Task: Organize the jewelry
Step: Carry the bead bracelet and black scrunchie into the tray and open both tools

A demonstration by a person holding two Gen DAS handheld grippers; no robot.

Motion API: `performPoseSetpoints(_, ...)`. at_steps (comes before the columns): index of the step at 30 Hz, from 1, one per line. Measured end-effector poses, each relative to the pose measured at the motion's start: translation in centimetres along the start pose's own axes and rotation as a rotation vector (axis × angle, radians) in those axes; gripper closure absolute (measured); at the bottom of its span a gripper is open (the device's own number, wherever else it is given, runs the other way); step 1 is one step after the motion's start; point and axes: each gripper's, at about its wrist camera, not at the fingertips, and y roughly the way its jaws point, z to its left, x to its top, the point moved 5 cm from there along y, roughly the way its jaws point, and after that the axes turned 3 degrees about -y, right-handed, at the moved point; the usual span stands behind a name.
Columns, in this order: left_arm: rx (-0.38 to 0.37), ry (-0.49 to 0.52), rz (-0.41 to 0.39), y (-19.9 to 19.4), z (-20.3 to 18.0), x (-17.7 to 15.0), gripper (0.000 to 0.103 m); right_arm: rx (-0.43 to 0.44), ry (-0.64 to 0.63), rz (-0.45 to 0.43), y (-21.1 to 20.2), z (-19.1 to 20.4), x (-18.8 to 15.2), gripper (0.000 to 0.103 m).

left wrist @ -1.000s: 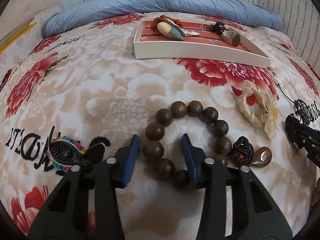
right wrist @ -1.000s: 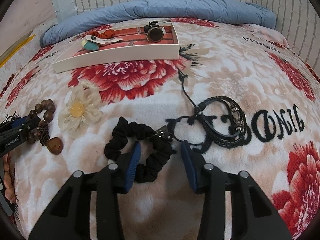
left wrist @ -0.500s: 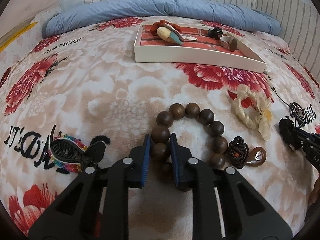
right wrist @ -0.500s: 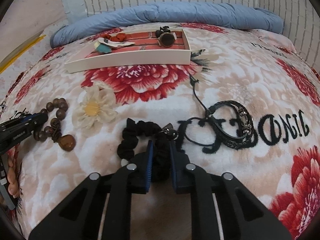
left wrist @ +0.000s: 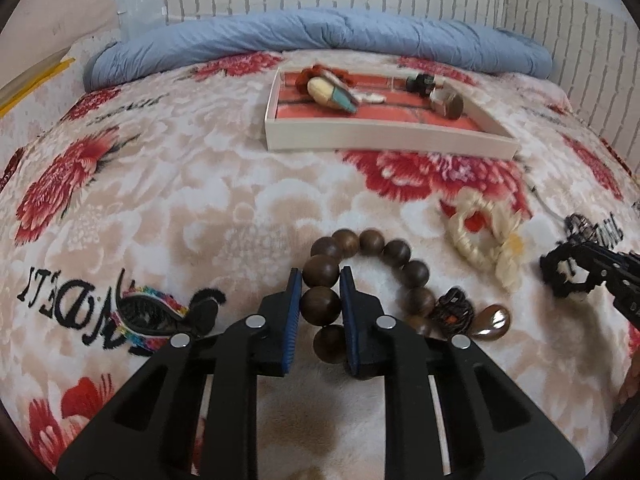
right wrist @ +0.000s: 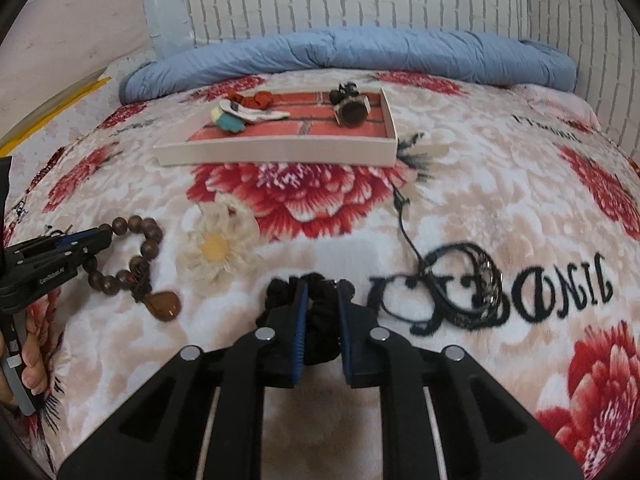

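Observation:
My left gripper (left wrist: 320, 280) is shut on the brown wooden bead bracelet (left wrist: 396, 252), clamping its left beads; the bracelet's knot and amber pendant (left wrist: 492, 320) trail to the right. My right gripper (right wrist: 322, 292) is shut on the black scrunchie (right wrist: 320, 320), lifted slightly off the blanket. It also shows in the left wrist view (left wrist: 568, 272). The white tray (left wrist: 384, 142) with a red brick lining holds several pieces at the back. A cream flower hair tie (left wrist: 484, 240) lies between the two grippers.
A colourful hair claw (left wrist: 148, 316) lies left of the left gripper. A black leather cord bracelet (right wrist: 468, 288) lies right of the right gripper. A blue rolled duvet (left wrist: 320, 36) lines the far edge of the flowered blanket, against a brick-pattern wall.
Both grippers have closed, the left on the bead bracelet and the right on the black scrunchie. Both views have risen and pulled back a little with their loads.

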Motion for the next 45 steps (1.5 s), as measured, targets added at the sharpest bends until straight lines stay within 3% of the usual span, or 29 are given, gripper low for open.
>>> performPoseSetpoints(15,-0.066,0.003,-0.137,-3.0,-1.8,6.3,0.085,0.019,-0.025,-0.125,-1.1,0.5,6.6,0.088)
performPoseSetpoints(24,-0.077,-0.009,-0.21,-2.4,-2.6,11.7,0.085,0.008,-0.001,-0.221,0.4,-0.5,12.8,0.088)
performPoseSetpoints(30,-0.079,-0.015,-0.257,-0.1,-3.4,16.5,0.085,-0.006,0.004,-0.269,3.3,-0.7,17.0,0.089)
performPoseSetpoints(35,-0.096,-0.028,-0.264,2.6,-3.5,19.3,0.085,-0.017,0.031,-0.277,6.2,-1.6,18.5,0.089)
performPoseSetpoints(45,-0.042,0.014,-0.196,10.4,-3.8,19.1,0.085,-0.039,0.027,-0.199,12.6,-2.8,17.8,0.089)
